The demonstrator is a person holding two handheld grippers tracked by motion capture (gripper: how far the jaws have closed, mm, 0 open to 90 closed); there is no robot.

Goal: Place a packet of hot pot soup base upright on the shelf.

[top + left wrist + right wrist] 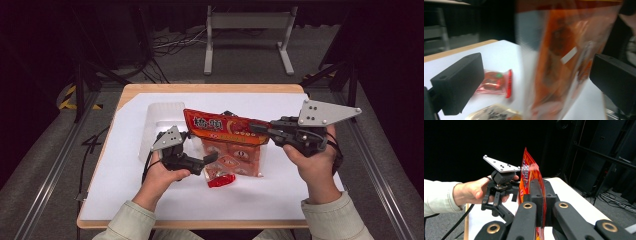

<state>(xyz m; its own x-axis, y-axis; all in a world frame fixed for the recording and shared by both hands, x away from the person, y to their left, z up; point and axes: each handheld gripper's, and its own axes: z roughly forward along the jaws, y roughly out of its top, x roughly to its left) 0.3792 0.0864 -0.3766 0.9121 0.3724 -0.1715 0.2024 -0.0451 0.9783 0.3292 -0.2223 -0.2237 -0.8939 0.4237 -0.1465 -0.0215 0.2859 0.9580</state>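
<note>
White sheeting covers the wooden bench [150,200], with dark floor and a grey frame beyond. From the high view, the right gripper [261,129] is clamped on the top edge of an orange snack bag [227,142], holding it upright above the bench. The right gripper view shows its jaws pressed together on that edge. The left gripper [212,158] sits at the bag's lower part, jaws apart around it. Its own view adds a small red packet [496,83] lying on the bench.

A lab — black curtains [30,60], floor cables [172,42], metal rig frames [247,22].
</note>
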